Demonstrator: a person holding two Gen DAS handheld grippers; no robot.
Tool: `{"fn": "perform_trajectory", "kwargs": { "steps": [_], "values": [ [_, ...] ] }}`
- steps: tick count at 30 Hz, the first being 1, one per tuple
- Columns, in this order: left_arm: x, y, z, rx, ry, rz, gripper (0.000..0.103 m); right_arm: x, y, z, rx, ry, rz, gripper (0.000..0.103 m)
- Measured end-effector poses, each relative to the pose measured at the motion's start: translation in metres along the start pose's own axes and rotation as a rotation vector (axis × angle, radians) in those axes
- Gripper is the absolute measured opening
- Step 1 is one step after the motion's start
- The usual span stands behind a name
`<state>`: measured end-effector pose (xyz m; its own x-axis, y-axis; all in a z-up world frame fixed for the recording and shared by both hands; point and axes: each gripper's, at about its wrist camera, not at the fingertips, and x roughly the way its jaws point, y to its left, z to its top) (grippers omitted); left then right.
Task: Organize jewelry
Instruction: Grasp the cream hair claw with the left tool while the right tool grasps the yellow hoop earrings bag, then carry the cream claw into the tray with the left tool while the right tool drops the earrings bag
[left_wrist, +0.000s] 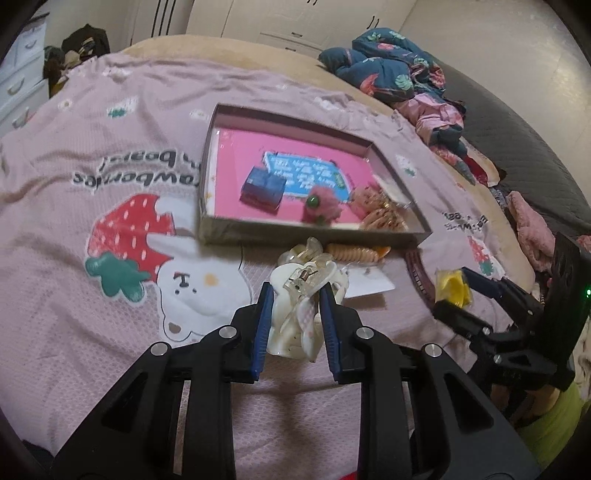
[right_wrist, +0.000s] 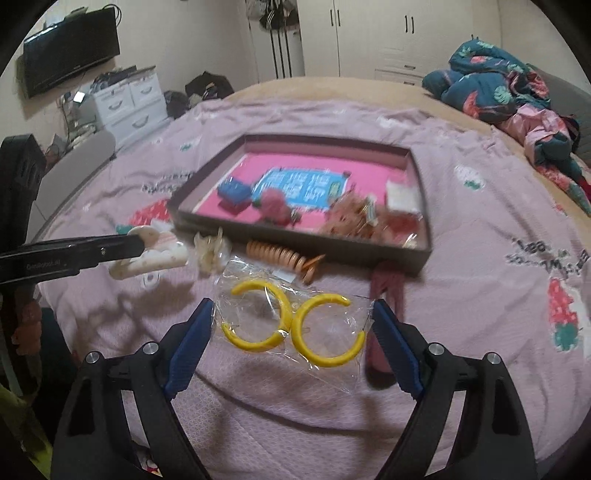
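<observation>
Bedroom setup, everything's laid out on a pink strawberry-bear blanket (left_wrist: 92, 155) over the bed, wardrobes at the far wall.

Going left to right: the left gripper (left_wrist: 295, 295) has its blue pads pressed against both sides of a cream claw hair clip (left_wrist: 299, 317), so it's pinching that, fingers pointing toward the far side where the box is. Just beyond sits a clear clip (left_wrist: 306, 253) and an orange spiral hair tie (left_wrist: 352, 254), both touching the near wall of the shallow cardboard tray (left_wrist: 295, 230). Inside there's already a blue box (left_wrist: 263, 187), a pink scrunchie (left_wrist: 323, 206) and some small pieces on the right.

Further right, the right gripper (right_wrist: 291, 314) is spread wide around a plastic bag with yellow hoop earrings (right_wrist: 291, 325), not touching it as far as I can tell.

If I were doing this: lift the clip high enough to clear the tray wall, drop it in the open pink area on the left. For the earrings, close on the bag edge, since that film looks slippery.
</observation>
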<state>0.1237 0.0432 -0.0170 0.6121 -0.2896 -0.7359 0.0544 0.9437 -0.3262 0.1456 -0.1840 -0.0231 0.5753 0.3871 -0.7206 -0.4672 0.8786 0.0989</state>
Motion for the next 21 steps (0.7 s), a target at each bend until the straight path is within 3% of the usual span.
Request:
{"fn": "perform_trajectory", "kwargs": {
  "steps": [12,21],
  "values": [
    [-0.013,-0.021,0.048,0.046,-0.077,0.012,0.018,-0.033,-0.047,0.041,0.036,-0.091,-0.08,0.085],
    [-0.004,-0.024,0.085,0.031,-0.112,0.018,0.018,-0.034,-0.072,0.075,0.032,-0.139,-0.127,0.085]
  ]
}}
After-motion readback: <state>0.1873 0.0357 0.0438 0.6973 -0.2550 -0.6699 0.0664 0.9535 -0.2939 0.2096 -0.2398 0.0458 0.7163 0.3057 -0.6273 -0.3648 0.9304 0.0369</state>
